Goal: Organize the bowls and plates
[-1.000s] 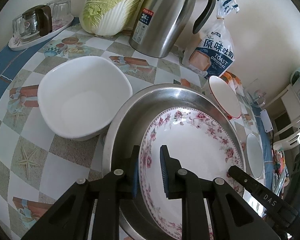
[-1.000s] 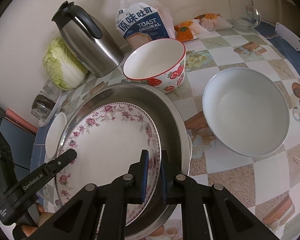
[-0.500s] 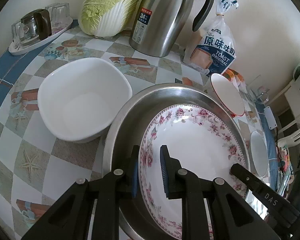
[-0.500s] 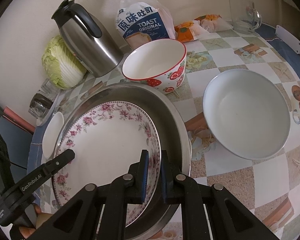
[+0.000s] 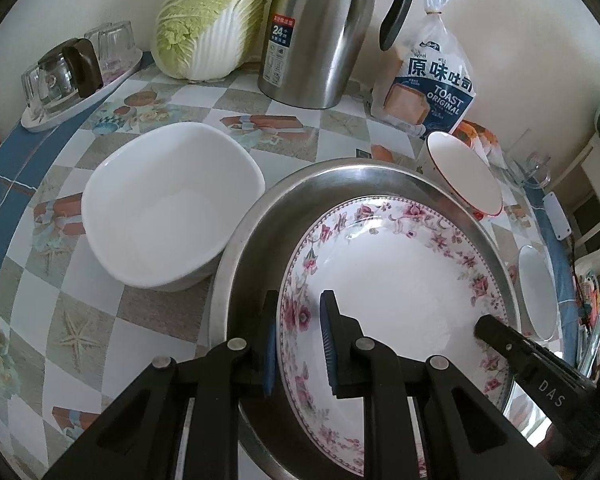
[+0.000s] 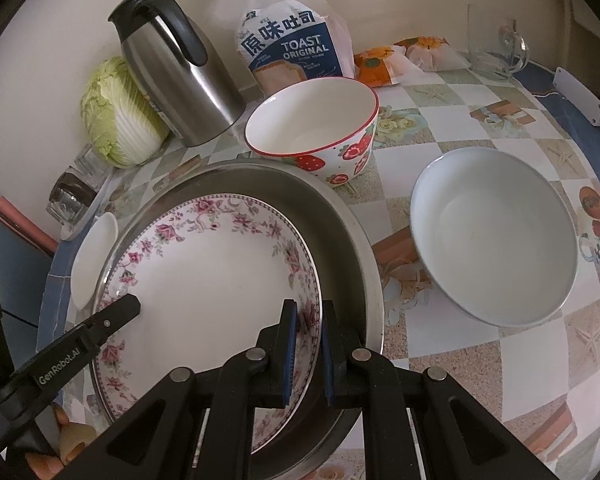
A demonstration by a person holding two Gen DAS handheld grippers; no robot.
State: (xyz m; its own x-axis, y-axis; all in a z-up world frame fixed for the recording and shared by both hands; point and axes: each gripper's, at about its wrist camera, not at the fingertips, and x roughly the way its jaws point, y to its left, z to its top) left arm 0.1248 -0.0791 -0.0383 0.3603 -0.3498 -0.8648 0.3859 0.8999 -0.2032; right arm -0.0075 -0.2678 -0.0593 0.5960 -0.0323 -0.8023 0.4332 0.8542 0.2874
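A white plate with a pink floral rim lies tilted inside a wide steel basin. My left gripper is shut on the plate's left rim. My right gripper is shut on the right rim of the same plate. Each gripper shows in the other's view: the right gripper and the left gripper. A squarish white bowl stands left of the basin. Behind the basin is a strawberry-patterned bowl, and a round white bowl sits to its right.
Along the wall stand a steel thermos jug, a napa cabbage, a toast bag and a tray of glasses. A glass mug is at the far right. A person's fingers show bottom left.
Both grippers keep their hold on the floral plate. The views have tilted slightly as the wrists rolled; the plate and the bowls stay where they were.
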